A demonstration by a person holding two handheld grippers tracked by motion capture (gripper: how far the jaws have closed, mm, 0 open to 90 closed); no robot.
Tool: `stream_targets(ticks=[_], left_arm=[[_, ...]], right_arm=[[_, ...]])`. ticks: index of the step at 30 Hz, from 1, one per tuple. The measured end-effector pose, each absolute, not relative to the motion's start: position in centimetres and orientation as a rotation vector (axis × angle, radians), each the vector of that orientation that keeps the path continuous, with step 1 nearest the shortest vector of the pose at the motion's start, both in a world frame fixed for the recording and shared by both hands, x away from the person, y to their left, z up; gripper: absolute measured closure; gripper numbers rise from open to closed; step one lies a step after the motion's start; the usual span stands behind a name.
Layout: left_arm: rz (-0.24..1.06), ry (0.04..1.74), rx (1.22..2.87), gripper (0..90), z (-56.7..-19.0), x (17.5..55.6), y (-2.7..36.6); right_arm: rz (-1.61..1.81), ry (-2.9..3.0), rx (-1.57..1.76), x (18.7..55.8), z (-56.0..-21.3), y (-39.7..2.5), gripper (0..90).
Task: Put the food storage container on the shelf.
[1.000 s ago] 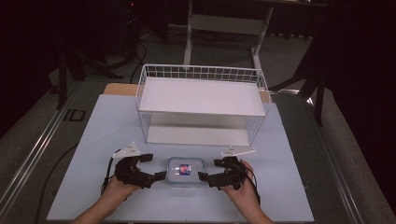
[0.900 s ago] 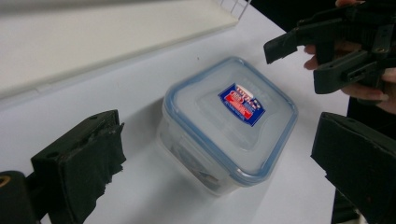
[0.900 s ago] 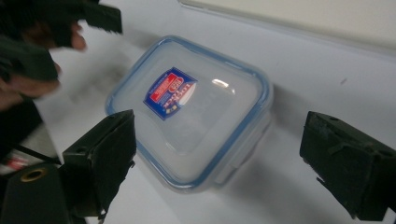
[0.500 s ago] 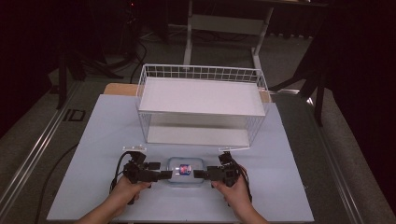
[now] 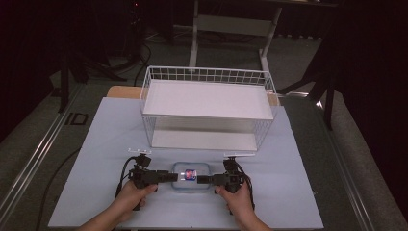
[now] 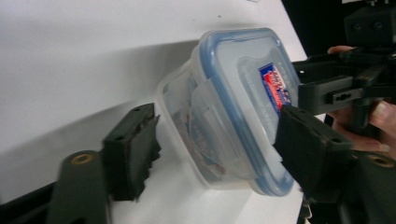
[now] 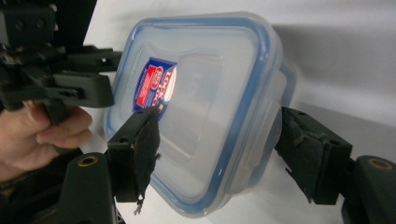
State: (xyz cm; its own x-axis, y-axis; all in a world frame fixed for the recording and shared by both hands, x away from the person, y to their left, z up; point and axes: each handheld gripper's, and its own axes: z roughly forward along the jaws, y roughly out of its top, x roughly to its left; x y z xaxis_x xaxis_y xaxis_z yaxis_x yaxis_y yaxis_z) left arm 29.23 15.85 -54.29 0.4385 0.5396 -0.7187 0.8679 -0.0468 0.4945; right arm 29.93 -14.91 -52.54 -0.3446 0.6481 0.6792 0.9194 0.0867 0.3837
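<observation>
I hold the box on the counter between my left hand-held gripper and my right hand-held gripper, both spread apart around its short ends. I should clamp both evenly, below the lid rim, before lifting.

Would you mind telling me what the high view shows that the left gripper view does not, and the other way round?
The high view alone takes in the white wire basket behind the container, the whole pale blue table and both forearms.

The left gripper view alone brings out the container's folded side latch, the brownish contents through its clear wall, and the left gripper with its jaws open around one end.

Both show the clear container with its blue-rimmed lid and red-and-blue label, and the right gripper at its far end.
</observation>
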Motion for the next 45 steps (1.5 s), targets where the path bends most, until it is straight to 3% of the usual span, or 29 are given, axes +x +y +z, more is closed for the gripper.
stream_targets(ticks=[2, 3, 6, 16, 32, 45], left_arm=[[-0.448, 1.209, 1.733, 39.4, -54.4, 28.9, 15.2], [-0.439, 1.222, 1.74, 36.4, -54.3, 28.8, 15.1], [-0.407, 1.232, 1.739, 41.9, -53.8, 28.8, 15.1], [-0.307, 1.239, 1.811, 44.6, -52.5, 27.7, 14.4], [-0.169, 1.278, 1.759, 49.6, -51.5, 25.4, 13.7], [-0.087, 1.174, 1.712, 50.0, -47.8, 29.8, 12.1]], right_arm=[[-1.137, -2.0, -1.559, 30.0, -52.6, -15.3, 36.6], [-1.137, -1.992, -1.564, 30.0, -52.6, -15.4, 37.5], [-1.142, -2.001, -1.565, 29.9, -52.5, -15.4, 37.7], [-1.161, -2.077, -1.575, 29.0, -51.8, -14.9, 39.2], [-1.261, -2.143, -1.576, 27.3, -50.9, -14.9, 42.0], [-1.406, -2.126, -1.628, 30.0, -47.3, -16.7, 42.0]])
